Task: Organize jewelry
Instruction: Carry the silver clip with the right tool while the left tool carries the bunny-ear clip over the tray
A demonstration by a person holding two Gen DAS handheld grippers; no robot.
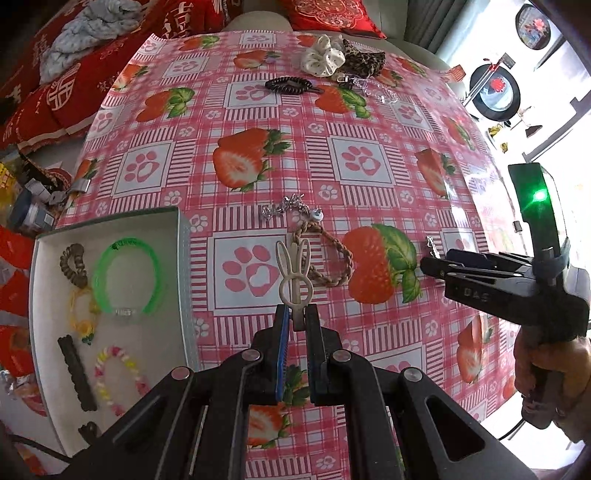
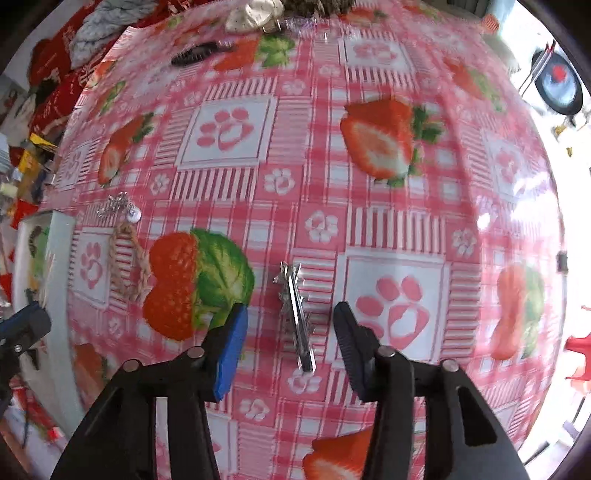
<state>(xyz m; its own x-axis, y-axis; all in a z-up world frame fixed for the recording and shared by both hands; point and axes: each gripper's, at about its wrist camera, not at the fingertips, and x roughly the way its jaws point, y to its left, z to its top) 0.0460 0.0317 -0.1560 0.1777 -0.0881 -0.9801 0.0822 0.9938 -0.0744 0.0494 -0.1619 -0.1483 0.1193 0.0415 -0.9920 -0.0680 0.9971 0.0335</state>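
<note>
The left gripper (image 1: 296, 314) is pinching a cream rabbit-shaped hair clip (image 1: 294, 278) between nearly closed fingers, above the desk (image 1: 369, 122) beside the box (image 1: 183, 236). The right gripper (image 2: 290, 321) is hanging with fingers parted, a silver hair clip (image 2: 297, 314) lying untouched between them.

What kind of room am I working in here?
Probably a home living room: a table under a strawberry-print tablecloth, red embroidered cushions on a seat behind it, and a white box of hair accessories.
</note>
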